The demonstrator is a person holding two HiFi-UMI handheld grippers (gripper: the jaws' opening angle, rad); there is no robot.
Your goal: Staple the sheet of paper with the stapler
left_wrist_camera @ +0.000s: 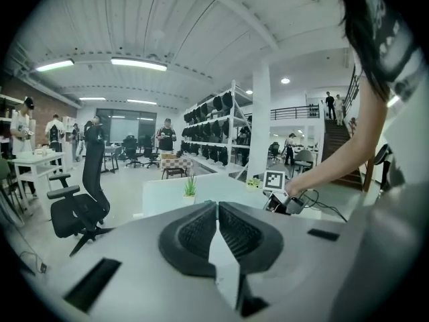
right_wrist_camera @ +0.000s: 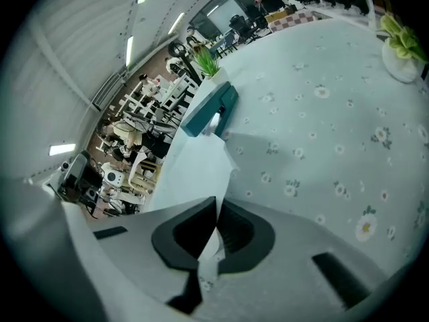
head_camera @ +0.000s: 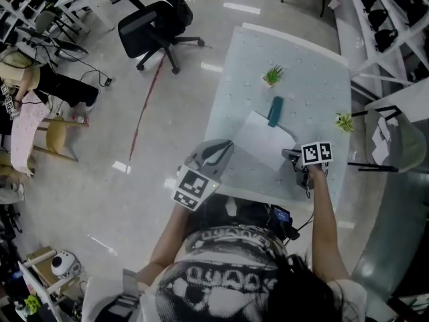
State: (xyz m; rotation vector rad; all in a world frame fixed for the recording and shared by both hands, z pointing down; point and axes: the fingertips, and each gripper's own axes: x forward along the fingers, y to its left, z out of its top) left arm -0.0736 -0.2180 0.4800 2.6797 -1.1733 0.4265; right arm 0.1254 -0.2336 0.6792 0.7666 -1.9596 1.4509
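Progress: we judge nothing stapled yet; positioning and pressing remain.
Tabletop (head_camera: 295,59): carries everything.
Sheet of paper (head_camera: 265,139): on tabletop, far corner at stapler (head_camera: 275,111).
Left tool (left_wrist_camera: 218,230): clenched on sheet.
Right tool (right_wrist_camera: 216,227): clenched on sheet.
Stapler: teal, ungripped.
Far pot (head_camera: 272,79), right pot (head_camera: 344,123): green plant each.

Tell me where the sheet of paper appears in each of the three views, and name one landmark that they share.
Head view: sheet, lower middle of the table, just below the stapler.
Left gripper view: bottom centre, pinched in the left gripper.
Right gripper view: centre left, from the right gripper up to the stapler.
Landmark: the green plant, in all three.
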